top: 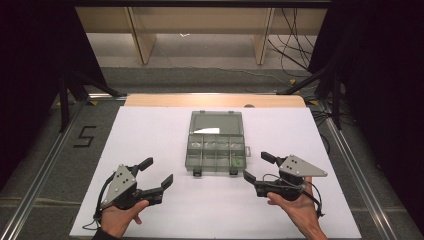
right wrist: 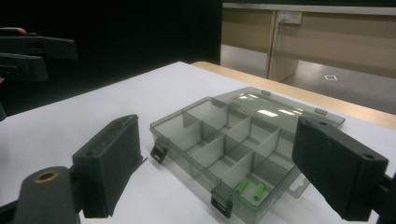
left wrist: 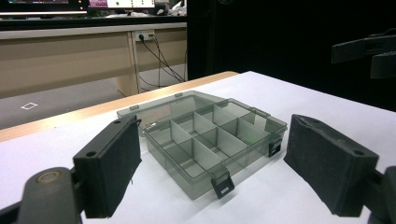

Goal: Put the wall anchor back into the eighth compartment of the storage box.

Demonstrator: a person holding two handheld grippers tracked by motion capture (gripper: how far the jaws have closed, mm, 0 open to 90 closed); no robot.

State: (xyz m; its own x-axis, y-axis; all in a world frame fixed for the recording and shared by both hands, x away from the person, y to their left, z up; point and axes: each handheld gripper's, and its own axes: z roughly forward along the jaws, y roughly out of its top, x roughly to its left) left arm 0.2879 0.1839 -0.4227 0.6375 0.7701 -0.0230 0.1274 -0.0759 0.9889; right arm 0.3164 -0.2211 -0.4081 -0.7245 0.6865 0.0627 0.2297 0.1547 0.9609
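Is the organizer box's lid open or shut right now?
Open. The lid lies folded back flat on the table behind the box, leaving its compartments uncovered.

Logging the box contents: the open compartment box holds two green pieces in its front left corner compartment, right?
Not quite. The two green pieces lie in the front right corner compartment of the open compartment box, as the high view shows.

Dark curtains flank both sides. Grey floor beyond white-covered table. Light wood desk legs at back, black cables trailing right. Floor marking "5" at left.
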